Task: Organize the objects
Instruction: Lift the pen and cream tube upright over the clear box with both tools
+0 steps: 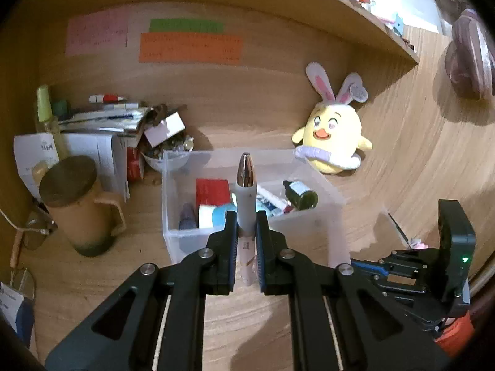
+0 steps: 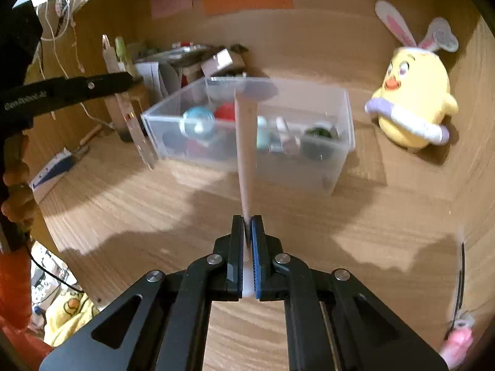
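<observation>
The wooden surface (image 1: 263, 324) spread out under me, with a shelf (image 1: 355, 15) overhead and coloured paper notes (image 1: 188, 48) stuck on the back wall. On it stood the clear plastic bin (image 1: 173, 204), holding a red box (image 1: 212, 190), a dark green bottle (image 1: 301, 196), a roll of tape and other small items I could not make out. Just beside the bin's far right corner sat the yellow chick plush (image 1: 332, 136) with rabbit ears. To the left stood a brown lidded mug (image 1: 80, 204) in front of a heap of papers (image 1: 102, 142).

My left gripper (image 1: 246, 225) was closed narrow on a white pen-shaped trimmer (image 1: 246, 194), its metallic tip pointing up over the bin's near wall. My right gripper (image 2: 247, 225) was clamped almost flat on a thin tan strip (image 2: 246, 154), blurred, which rose in front of the bin (image 2: 309, 167). A small pink item (image 2: 458, 343) lay at the far right edge, too blurred to identify.
</observation>
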The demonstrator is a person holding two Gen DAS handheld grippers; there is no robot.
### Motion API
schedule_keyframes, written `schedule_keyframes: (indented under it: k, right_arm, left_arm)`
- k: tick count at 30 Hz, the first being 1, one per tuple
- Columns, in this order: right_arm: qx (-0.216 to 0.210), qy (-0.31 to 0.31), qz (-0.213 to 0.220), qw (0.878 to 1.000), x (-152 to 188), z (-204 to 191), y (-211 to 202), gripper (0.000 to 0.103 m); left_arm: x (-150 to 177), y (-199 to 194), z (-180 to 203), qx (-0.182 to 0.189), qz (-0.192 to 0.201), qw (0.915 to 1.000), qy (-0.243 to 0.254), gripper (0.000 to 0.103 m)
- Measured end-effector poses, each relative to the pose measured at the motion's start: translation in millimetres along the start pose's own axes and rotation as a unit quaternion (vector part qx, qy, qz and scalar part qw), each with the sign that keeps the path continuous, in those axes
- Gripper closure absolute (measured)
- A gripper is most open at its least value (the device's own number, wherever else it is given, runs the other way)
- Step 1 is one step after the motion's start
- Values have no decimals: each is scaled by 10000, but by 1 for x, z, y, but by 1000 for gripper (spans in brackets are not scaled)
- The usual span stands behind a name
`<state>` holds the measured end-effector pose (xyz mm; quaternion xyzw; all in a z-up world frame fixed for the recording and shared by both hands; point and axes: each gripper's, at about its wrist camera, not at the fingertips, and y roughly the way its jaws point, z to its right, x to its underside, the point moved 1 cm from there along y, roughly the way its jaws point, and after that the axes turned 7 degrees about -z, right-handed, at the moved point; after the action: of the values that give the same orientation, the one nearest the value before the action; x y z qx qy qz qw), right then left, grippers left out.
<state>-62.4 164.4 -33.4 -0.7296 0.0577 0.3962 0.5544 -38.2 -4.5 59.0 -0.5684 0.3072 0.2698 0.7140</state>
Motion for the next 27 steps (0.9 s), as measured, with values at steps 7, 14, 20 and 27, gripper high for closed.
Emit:
schedule_keyframes:
  k: [7,14,20,27]
  right_arm:
    - [15,28,463,9989,-33,0,-13,99]
    - [61,26,921,9957,-69,4,-24,99]
    - [191,-45,1075,9940,-94,4,-22,99]
    - [565,-6,972,9937,-114,18,-2,99]
  left_arm:
    - [-18,-3,1,-58,185,9998,22,93]
    - [-38,5,-2,-106,275,9996,-49,93]
    - [-58,27,-1,-144,206,9997,-51,93]
    - [-73,67,1,104,-80,9997,-187,93]
